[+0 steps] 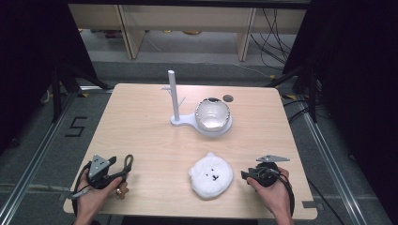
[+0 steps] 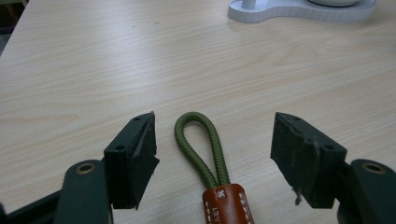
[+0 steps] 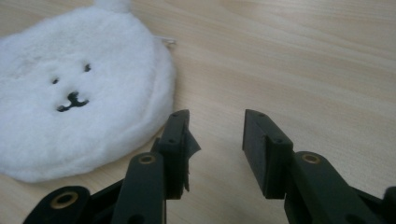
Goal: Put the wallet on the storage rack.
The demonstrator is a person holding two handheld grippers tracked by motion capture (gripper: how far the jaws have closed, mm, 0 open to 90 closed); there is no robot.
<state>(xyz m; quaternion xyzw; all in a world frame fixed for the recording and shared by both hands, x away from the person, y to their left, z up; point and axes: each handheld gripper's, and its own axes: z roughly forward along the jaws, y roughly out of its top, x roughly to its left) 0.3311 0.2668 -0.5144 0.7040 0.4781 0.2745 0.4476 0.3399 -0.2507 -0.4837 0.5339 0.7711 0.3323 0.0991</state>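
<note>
Both hands rest at the counter's (image 1: pixel 141 122) near edge. Left hand-held gripper (image 2: pixel 215 140) gapes around one green cord loop (image 2: pixel 201 144); right hand-held gripper (image 3: pixel 217 140) stands open beside one white plush pouch (image 3: pixel 70 88).

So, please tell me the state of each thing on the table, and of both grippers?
Left gripper: open, jaws either side of the cord loop, not pressing it.
Right gripper: open, nothing between the jaws.
Olive green cord loop with brown leather tag: flat on the table.
White fluffy bear-face pouch: lying face up.
Shiny round bowl: resting on the white stand.
</note>
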